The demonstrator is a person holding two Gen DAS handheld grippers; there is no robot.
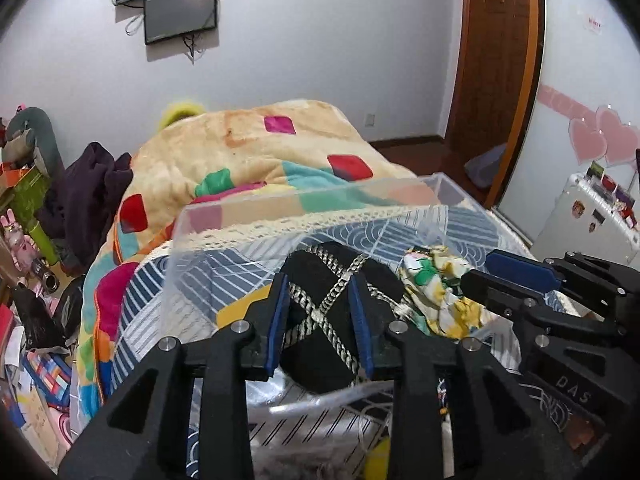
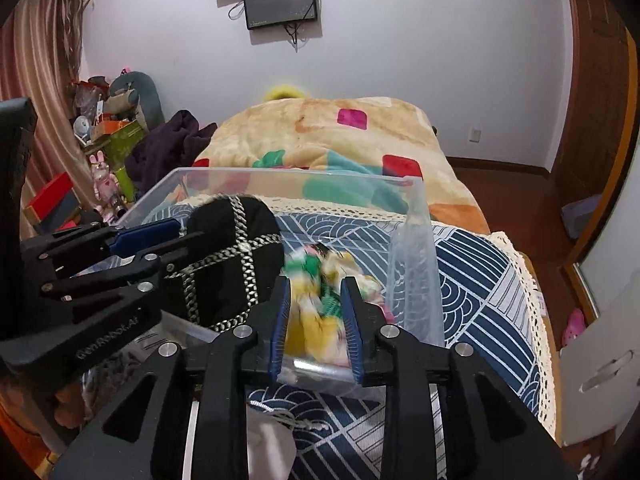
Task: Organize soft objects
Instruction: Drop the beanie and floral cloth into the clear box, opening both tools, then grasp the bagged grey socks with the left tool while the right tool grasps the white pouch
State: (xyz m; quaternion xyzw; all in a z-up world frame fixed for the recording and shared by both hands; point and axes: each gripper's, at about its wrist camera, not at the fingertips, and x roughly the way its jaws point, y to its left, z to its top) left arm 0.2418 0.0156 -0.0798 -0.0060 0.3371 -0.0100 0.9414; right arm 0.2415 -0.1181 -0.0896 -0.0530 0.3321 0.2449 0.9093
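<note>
I had the left gripper [image 1: 320, 316] clenched on the black chain-trimmed pouch [image 1: 332, 320] and the right gripper [image 2: 316, 320] on the floral cloth [image 2: 320, 312], both over the clear bin [image 2: 416, 240] at twelve o'clock, seemingly for dropping in.

Both wrist cams sit just behind own fingers, looking fwd and slightly down, close-up into clear bin [image 1: 304, 200] [image 2: 280, 174]. Shared: bin, bed [image 1: 256, 140] [image 2: 320, 128], far wall; each cam sees other gripper.

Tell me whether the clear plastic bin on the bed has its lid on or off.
Off. The clear bin has an open top: no lid spans its rim, and the black cloth and floral cloth sit over it, each held between gripper fingers.
</note>
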